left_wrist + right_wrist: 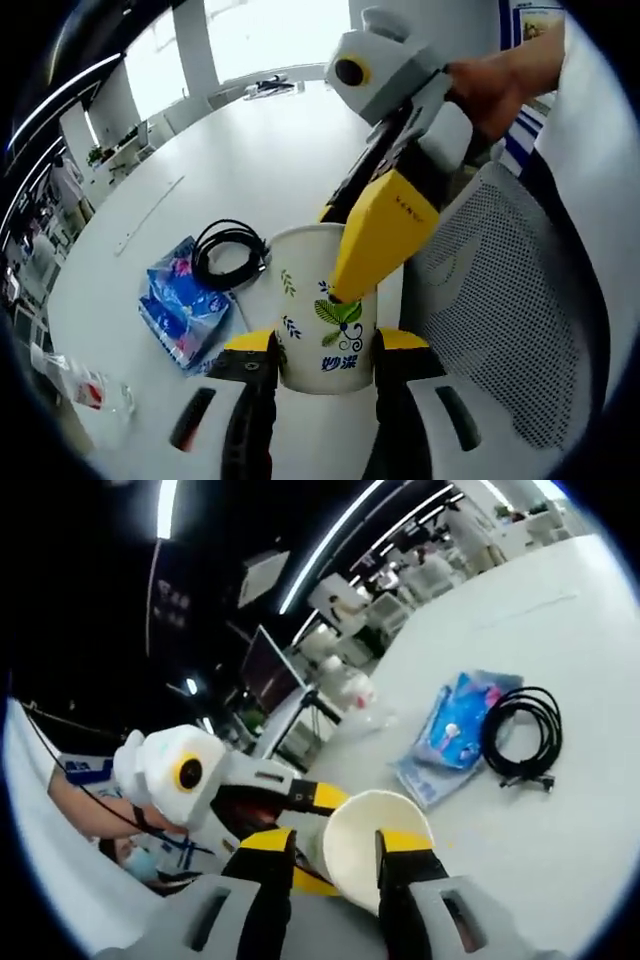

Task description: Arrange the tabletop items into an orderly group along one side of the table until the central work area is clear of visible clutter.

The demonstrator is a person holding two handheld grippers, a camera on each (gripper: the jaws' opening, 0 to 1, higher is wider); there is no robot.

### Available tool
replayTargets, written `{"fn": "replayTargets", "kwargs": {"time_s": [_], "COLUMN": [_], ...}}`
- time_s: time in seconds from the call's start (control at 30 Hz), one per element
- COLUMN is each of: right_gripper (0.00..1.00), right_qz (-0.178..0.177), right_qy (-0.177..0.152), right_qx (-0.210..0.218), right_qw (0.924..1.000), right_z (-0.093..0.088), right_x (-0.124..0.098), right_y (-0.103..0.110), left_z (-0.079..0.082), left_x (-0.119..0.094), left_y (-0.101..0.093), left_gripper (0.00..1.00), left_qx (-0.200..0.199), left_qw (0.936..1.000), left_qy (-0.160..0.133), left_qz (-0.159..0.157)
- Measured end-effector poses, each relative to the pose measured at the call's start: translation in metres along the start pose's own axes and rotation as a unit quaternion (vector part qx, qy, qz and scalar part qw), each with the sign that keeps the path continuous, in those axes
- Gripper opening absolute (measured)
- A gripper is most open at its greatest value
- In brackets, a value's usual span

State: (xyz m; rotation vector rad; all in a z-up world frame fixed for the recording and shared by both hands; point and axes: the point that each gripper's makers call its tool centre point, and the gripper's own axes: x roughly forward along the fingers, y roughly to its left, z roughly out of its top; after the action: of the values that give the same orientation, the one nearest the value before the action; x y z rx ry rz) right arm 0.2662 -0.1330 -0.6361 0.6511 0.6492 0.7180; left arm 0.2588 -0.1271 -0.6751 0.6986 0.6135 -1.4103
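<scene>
While both tools clamp the paper cup, the left tool on its sides and the right tool on its rim, the step is carrying it toward the tissue pack and coiled cable on the white table, which next calls for one tool to let go.

Left gripper view: close, facing the paper cup side-on. Right gripper view: close above its mouth. Shared: cup, cable, blue packet.

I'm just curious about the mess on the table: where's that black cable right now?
The coiled black cable lies on the white table, touching the blue packet and just beyond the paper cup in the left gripper view.
</scene>
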Motion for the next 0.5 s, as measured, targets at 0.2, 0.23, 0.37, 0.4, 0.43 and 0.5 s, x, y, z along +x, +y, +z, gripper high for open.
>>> {"fn": "replayTargets", "kwargs": {"time_s": [0.2,0.23,0.37,0.4,0.43,0.5], "right_gripper": [0.09,0.07,0.01,0.0,0.0,0.0], "right_qz": [0.01,0.015,0.023,0.027,0.03,0.027], "right_qy": [-0.014,-0.017,-0.018,-0.017,-0.015,-0.014], "right_qx": [0.01,0.016,0.017,0.018,0.017,0.014], "right_qw": [0.9998,0.9996,0.9994,0.9993,0.9993,0.9994], "right_z": [0.003,0.003,0.003,0.003,0.002,0.002], "right_x": [0.0,0.0,0.0,0.001,0.002,0.002], "right_y": [0.004,0.006,0.011,0.013,0.015,0.014], "left_z": [0.005,0.006,0.005,0.004,0.004,0.003], "left_x": [-0.001,-0.001,-0.001,-0.001,-0.001,-0.001], "left_y": [0.0,0.0,-0.001,-0.001,-0.002,-0.001], "left_gripper": [0.37,0.37,0.37,0.37,0.37,0.37], "left_qx": [0.005,0.004,0.005,0.004,0.003,0.001], "left_qw": [1.0,1.0,1.0,1.0,1.0,1.0], "left_qy": [-0.003,-0.004,-0.002,-0.002,-0.002,-0.001], "left_qz": [-0.001,-0.001,-0.002,-0.002,-0.001,0.001]}}
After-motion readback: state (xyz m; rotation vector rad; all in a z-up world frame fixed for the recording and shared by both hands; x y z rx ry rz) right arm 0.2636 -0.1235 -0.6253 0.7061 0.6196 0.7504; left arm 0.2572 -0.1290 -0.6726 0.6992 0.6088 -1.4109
